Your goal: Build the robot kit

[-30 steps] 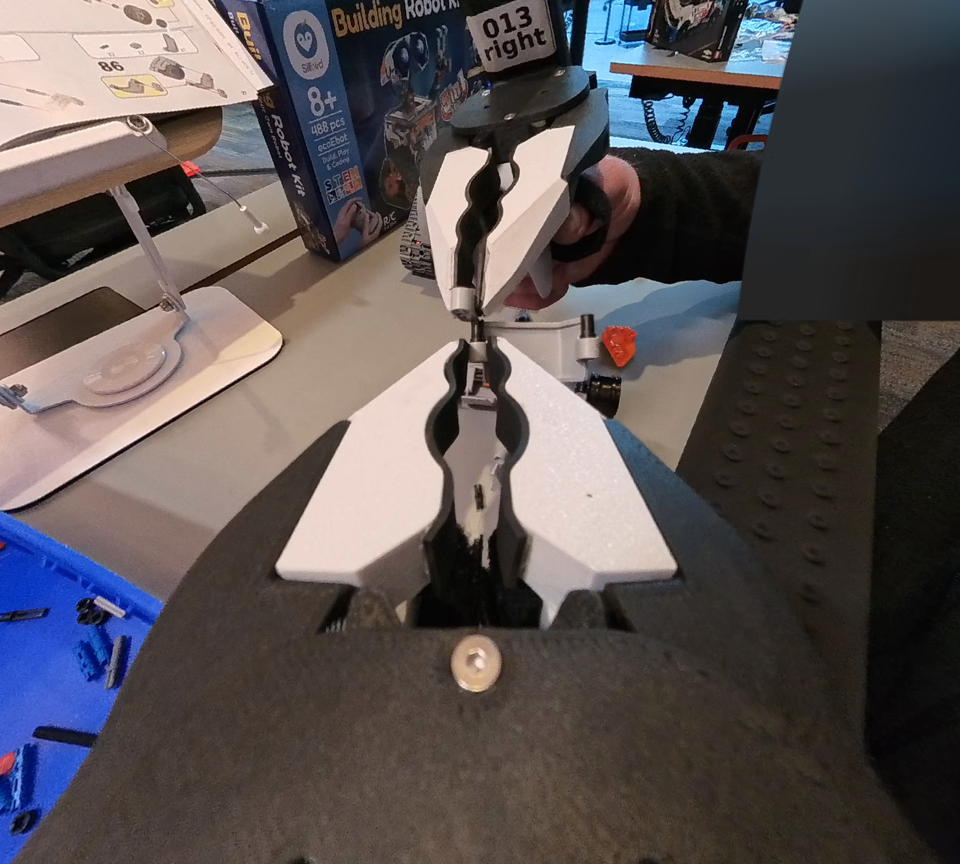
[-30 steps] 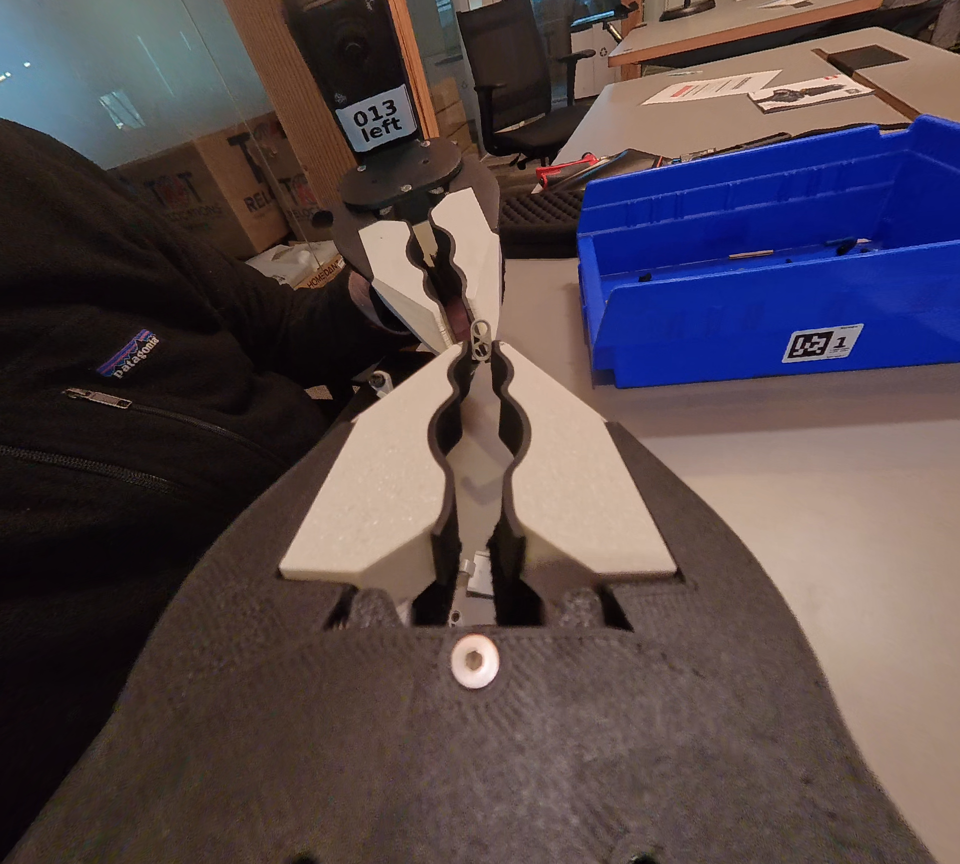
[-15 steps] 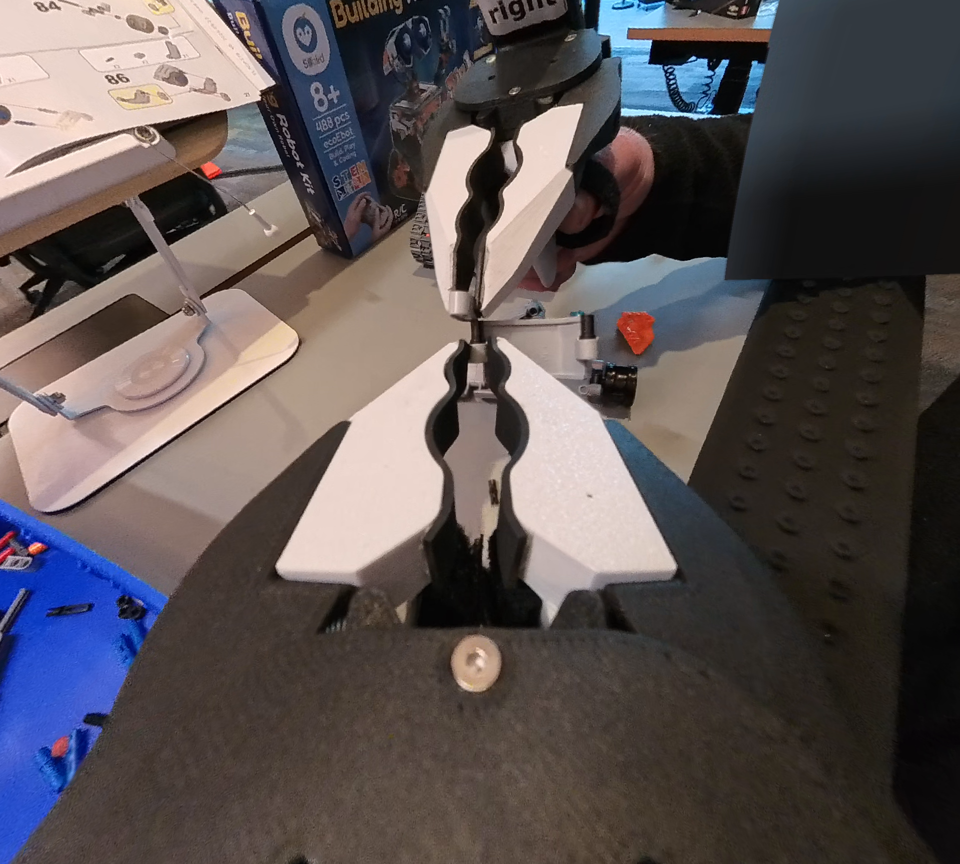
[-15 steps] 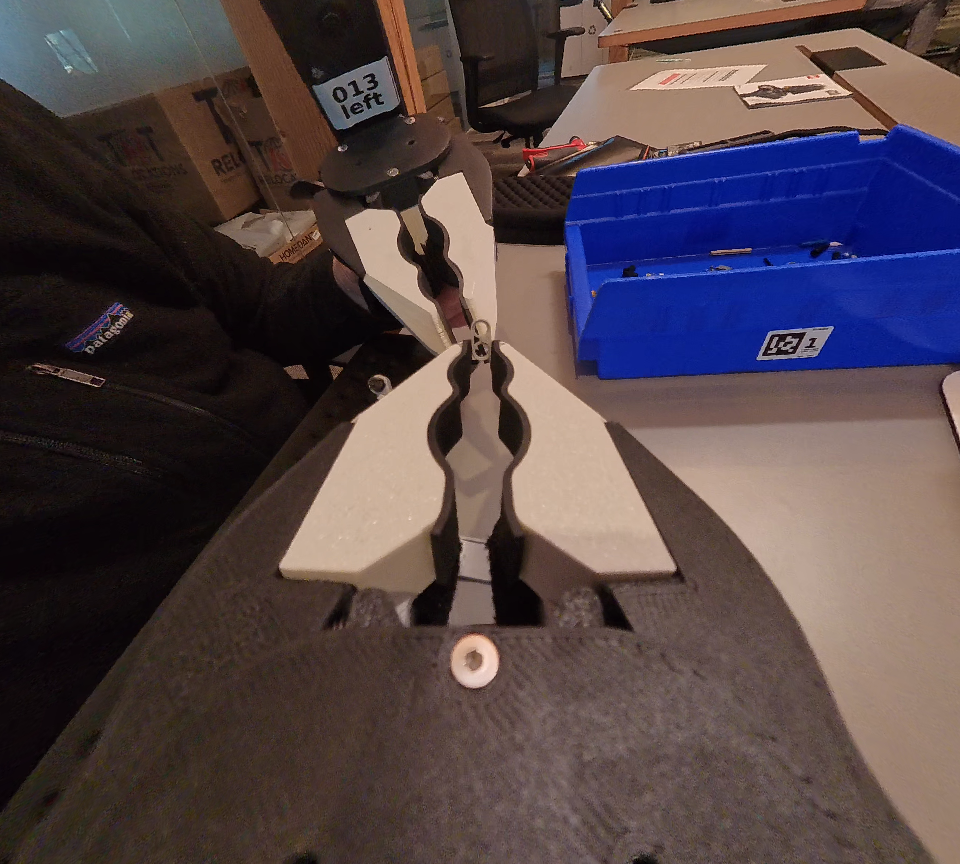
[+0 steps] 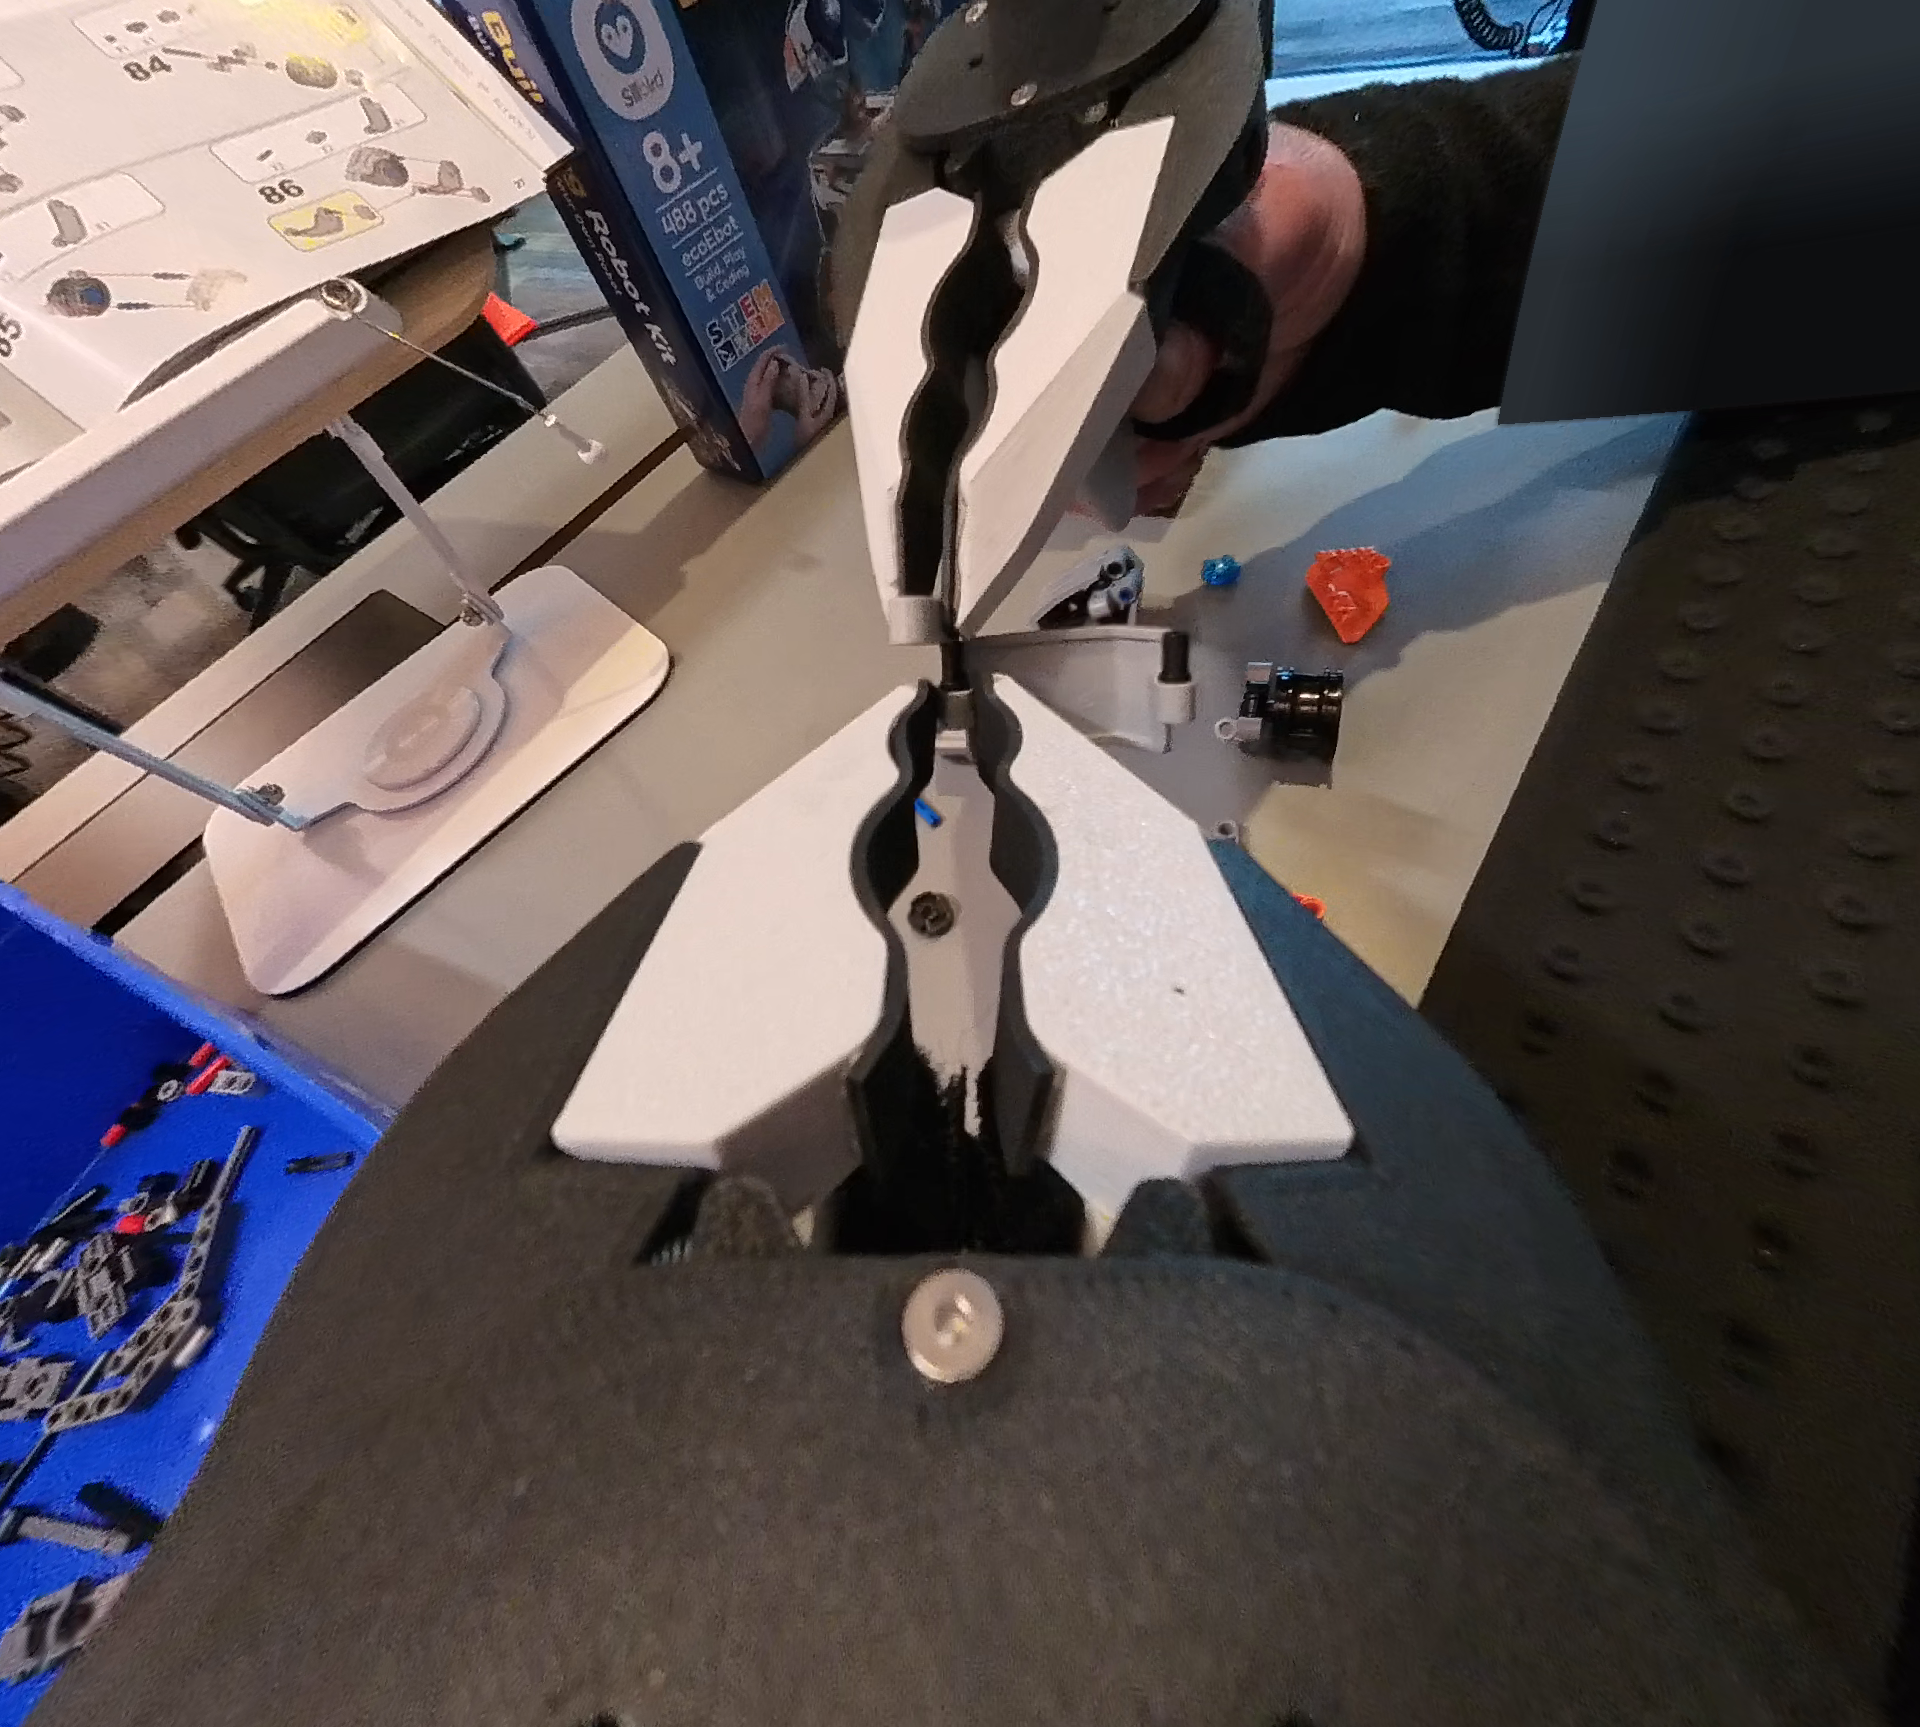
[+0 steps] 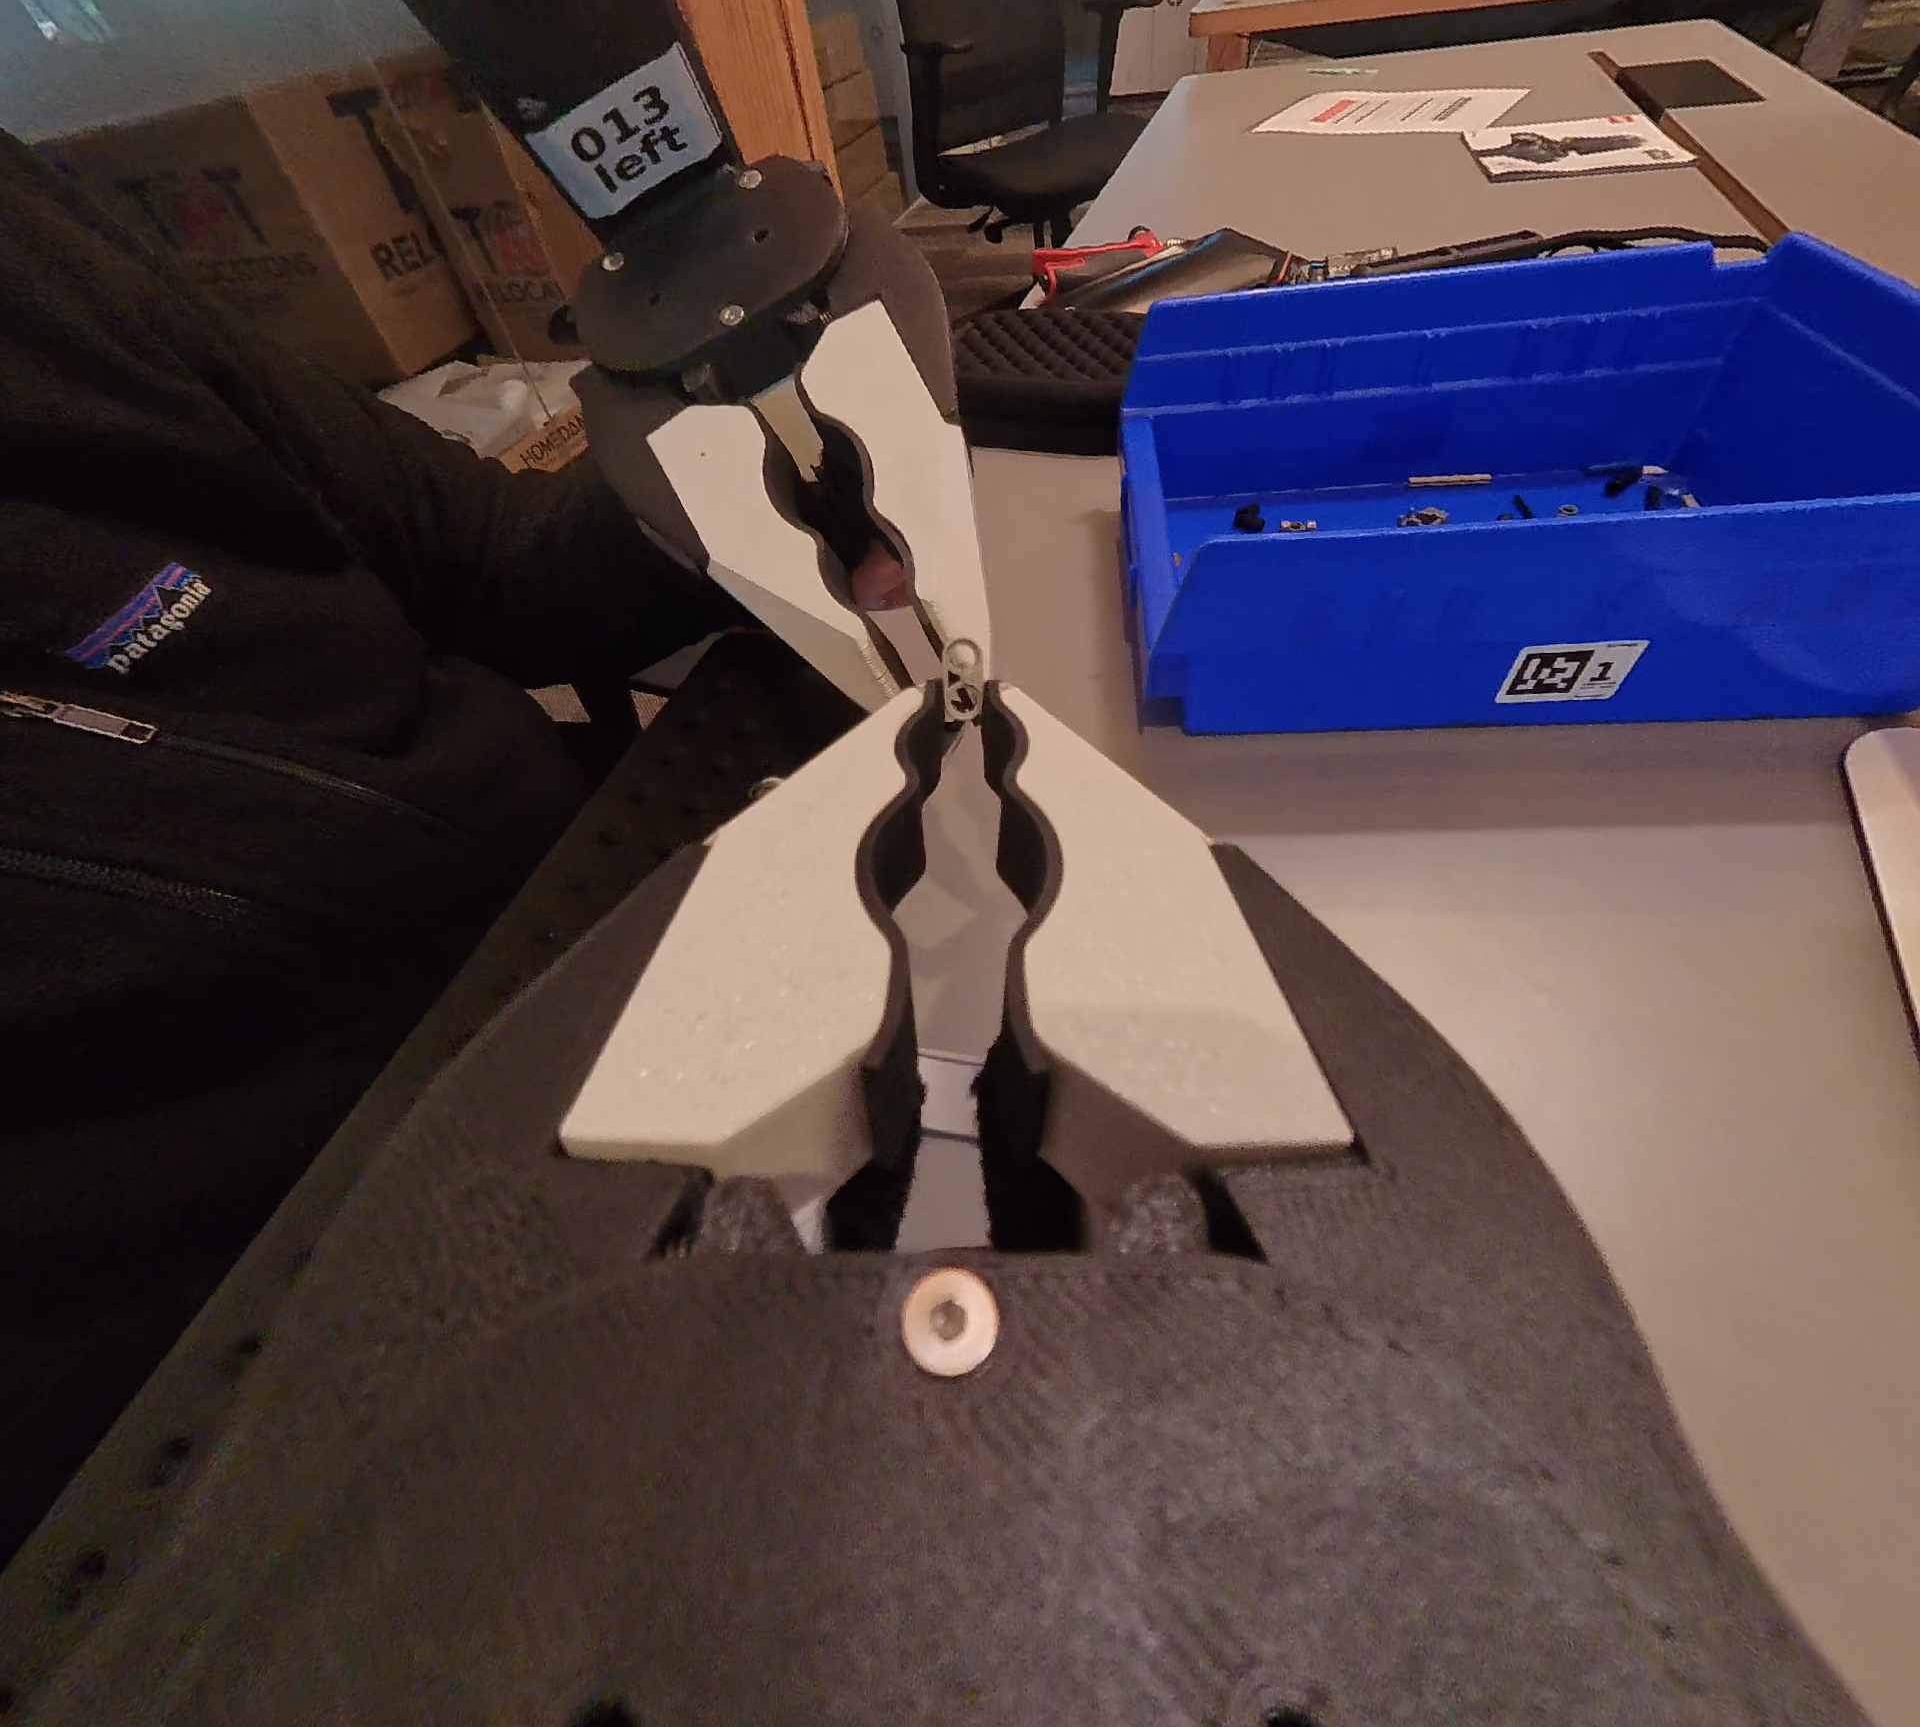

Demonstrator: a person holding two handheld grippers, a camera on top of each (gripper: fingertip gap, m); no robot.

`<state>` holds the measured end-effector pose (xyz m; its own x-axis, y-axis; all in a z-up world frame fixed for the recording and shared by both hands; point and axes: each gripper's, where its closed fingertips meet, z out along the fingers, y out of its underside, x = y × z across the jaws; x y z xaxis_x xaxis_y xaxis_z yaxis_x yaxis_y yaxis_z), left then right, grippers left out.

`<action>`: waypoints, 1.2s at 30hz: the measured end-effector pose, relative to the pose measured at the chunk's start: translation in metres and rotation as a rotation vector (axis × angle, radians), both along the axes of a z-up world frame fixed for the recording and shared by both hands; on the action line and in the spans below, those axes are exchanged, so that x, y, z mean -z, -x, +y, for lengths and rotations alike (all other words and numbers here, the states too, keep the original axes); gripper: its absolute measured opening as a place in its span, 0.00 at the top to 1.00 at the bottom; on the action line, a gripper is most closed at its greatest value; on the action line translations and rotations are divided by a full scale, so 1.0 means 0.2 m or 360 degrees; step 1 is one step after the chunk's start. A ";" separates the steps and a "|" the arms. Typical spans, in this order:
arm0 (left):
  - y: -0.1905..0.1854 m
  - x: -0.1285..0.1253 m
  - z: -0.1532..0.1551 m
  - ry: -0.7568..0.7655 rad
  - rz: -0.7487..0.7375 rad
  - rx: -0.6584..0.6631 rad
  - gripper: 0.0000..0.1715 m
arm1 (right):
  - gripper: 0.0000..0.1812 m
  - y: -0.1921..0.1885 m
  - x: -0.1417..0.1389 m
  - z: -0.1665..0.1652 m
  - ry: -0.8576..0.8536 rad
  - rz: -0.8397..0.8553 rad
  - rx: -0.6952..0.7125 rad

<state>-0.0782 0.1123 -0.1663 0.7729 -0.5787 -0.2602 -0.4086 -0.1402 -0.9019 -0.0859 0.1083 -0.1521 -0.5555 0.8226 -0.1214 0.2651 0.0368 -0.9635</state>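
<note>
My left gripper [image 5: 951,703] is shut on a small grey piece with a black pin [image 5: 949,664] sticking out of its tips. My right gripper [image 6: 961,703] is shut on a small grey connector with round holes [image 6: 961,671]. The two grippers meet tip to tip above the table, and the held parts touch. The right gripper comes down from above in the left wrist view [image 5: 928,623]. The left gripper slants in from the upper left in the right wrist view [image 6: 906,651]. A hand holds each gripper.
Below the tips lies a white and grey assembly [image 5: 1101,680], with a black wheel [image 5: 1299,706], an orange piece [image 5: 1348,595] and a small blue piece [image 5: 1221,573] beside it. A blue parts bin [image 6: 1507,638], a kit box [image 5: 707,150], a booklet stand [image 5: 436,763] and black foam mat [image 5: 1714,846] surround them. Less than 4 cm separates the two grippers' tips. Left tips and right tips are each some 15 centimeters from the black wheel [image 5: 1299,706].
Both grippers stay shut and tip to tip. The left gripper has tipped downward, so its view shows more of the bin and the table parts. The right gripper looks closer and steeper.
</note>
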 end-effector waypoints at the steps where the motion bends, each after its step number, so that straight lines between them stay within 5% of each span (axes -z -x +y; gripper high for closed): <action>1: 0.00 0.00 0.00 -0.0002 0.0015 -0.0005 0.98 | 0.98 0.00 0.00 0.00 -0.0010 -0.0004 0.0003; 36: -0.01 0.12 0.02 0.0099 0.0135 0.0006 0.98 | 0.98 -0.01 0.12 0.00 -0.0293 -0.0119 0.0010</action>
<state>-0.0752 0.1166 -0.1911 0.7473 -0.5987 -0.2882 -0.4840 -0.1932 -0.8535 -0.0848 0.1080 -0.1762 -0.5451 0.8383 -0.0090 0.3362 0.2088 -0.9184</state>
